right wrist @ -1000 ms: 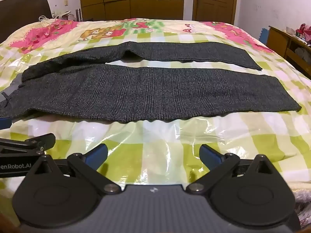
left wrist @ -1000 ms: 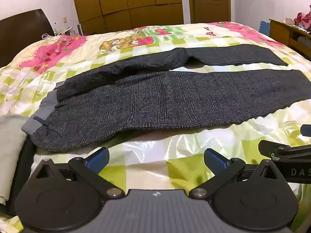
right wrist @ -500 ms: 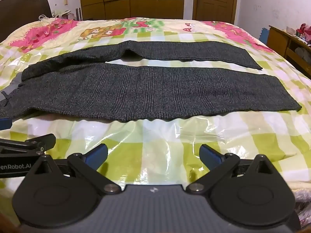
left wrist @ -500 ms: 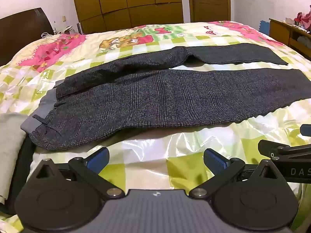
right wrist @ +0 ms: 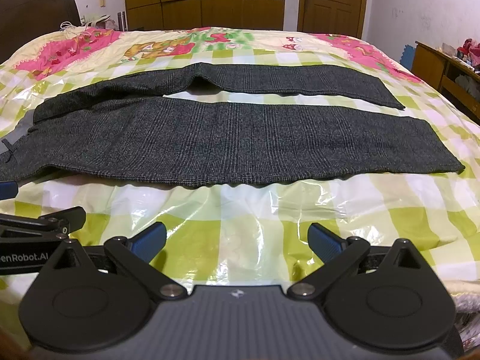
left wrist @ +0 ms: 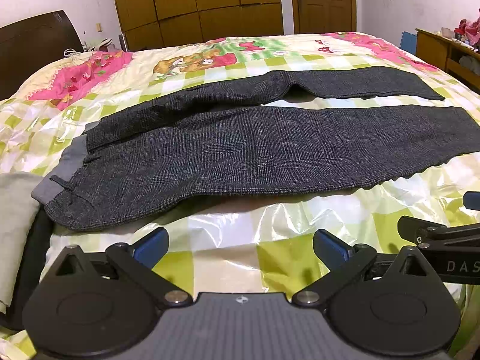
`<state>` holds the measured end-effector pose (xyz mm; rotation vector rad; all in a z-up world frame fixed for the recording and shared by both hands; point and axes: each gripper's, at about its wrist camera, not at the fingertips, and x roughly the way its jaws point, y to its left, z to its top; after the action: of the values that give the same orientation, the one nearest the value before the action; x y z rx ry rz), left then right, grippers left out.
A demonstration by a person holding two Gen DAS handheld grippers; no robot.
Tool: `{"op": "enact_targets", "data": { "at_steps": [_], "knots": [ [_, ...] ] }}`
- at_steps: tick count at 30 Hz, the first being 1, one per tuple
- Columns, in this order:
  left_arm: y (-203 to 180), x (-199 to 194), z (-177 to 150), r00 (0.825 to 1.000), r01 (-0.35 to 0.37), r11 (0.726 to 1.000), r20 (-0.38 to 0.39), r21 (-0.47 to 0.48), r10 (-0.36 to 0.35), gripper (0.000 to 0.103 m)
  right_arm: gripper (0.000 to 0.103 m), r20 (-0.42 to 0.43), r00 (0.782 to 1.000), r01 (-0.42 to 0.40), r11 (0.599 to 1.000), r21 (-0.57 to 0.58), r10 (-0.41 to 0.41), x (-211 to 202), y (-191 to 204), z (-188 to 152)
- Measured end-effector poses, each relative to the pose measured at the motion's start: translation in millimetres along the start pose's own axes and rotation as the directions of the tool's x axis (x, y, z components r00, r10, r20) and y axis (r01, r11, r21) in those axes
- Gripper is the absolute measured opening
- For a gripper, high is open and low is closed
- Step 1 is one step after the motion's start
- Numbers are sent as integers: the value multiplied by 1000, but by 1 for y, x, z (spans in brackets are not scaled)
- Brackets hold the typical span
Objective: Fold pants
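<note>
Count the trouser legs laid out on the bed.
2. The near leg lies closest to the tools; the far leg lies beyond it, a strip of bedspread between them. None appears hidden.

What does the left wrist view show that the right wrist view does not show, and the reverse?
Only the left wrist view shows the beige cloth at the bed's edge and the right gripper's tip. Only the right wrist view shows the near leg's hem corner and the left gripper's tip. Both show the dark pants spread flat on the checked bedcover, each camera's own gripper open: left gripper, right gripper.
</note>
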<state>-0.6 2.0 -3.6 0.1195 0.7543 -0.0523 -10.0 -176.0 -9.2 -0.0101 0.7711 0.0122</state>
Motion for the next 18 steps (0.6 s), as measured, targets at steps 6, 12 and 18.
{"op": "enact_targets", "data": {
  "at_steps": [6, 12, 18],
  "knots": [
    [1, 1, -1, 1000, 2, 1000, -3, -6, -2, 103, 100, -3, 1000, 0, 1000, -9, 0, 1, 2, 0],
    [2, 1, -1, 1000, -2, 1000, 2, -8, 2, 103, 100, -4, 1000, 2, 1000, -11, -2, 1, 3, 1],
    [4, 1, 1, 1000, -4, 1000, 10, -13, 5, 103, 99, 2, 1000, 5, 1000, -19, -5, 2, 6, 2]
  ]
}}
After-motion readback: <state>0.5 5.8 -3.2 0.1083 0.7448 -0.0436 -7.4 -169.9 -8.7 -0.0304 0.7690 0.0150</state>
